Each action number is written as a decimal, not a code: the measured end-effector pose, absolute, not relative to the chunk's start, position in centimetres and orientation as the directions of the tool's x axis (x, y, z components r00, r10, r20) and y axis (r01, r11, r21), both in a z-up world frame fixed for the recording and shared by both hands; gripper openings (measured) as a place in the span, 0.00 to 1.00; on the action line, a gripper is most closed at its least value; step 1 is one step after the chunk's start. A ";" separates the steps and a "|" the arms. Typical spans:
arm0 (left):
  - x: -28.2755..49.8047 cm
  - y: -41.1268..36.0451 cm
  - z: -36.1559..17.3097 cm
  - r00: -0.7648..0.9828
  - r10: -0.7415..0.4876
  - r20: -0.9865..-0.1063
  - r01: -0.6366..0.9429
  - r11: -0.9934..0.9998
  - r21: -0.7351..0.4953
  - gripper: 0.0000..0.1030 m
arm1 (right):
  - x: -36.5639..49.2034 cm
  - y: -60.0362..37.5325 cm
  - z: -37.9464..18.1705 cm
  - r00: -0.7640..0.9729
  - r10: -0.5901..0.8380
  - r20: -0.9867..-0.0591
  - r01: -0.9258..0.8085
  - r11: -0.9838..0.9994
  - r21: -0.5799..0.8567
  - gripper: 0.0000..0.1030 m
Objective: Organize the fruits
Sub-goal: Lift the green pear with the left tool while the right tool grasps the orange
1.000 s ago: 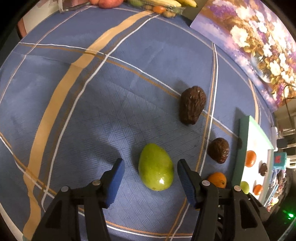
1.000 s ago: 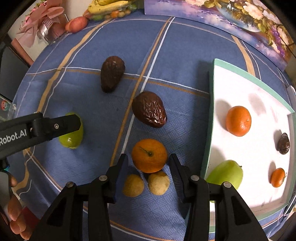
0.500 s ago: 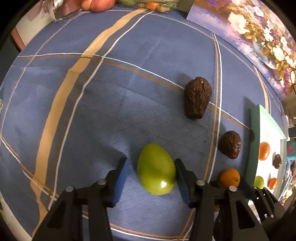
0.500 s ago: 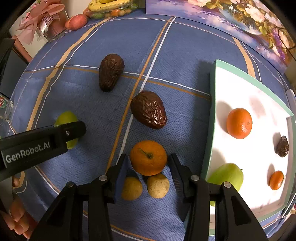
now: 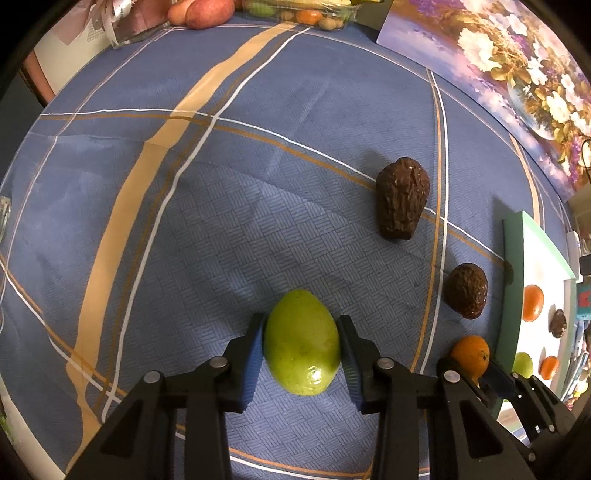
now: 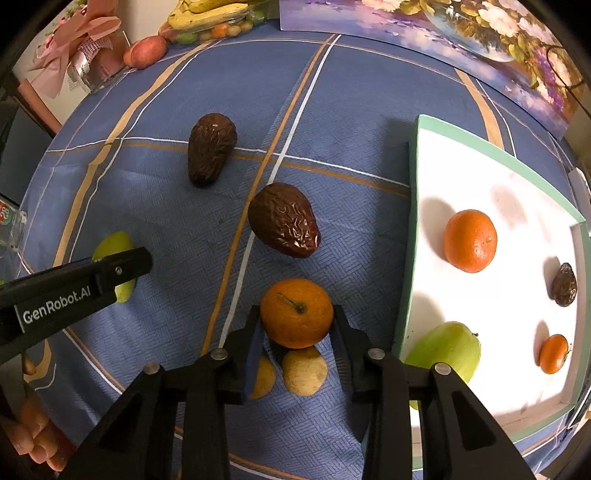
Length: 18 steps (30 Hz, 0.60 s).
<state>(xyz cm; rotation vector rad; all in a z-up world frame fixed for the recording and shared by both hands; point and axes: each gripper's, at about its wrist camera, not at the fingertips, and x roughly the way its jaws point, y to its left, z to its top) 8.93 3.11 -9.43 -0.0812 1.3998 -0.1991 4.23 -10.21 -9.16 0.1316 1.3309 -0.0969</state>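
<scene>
A smooth green fruit lies on the blue plaid cloth. My left gripper is closing, and both blue pads touch the fruit's sides. In the right wrist view that gripper's finger hides part of the green fruit. My right gripper is also closing, with an orange between its pads and touching both. Two small tan fruits sit just under the orange. Two dark wrinkled fruits lie farther out on the cloth.
A white tray with a green rim on the right holds an orange, a green apple, a small orange and a dark fruit. Bananas, a red apple and a pink-bowed box line the far edge.
Both pairs of jaws have narrowed from standing apart from their fruit to touching it. The left gripper shifted slightly around the green fruit. The right gripper stayed put.
</scene>
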 end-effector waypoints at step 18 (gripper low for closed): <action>9.2 2.8 -9.2 0.156 -0.183 -0.971 0.092 0.981 -0.170 0.40 | 3.2 -11.0 -8.3 0.263 0.043 -0.964 0.152 0.985 0.086 0.36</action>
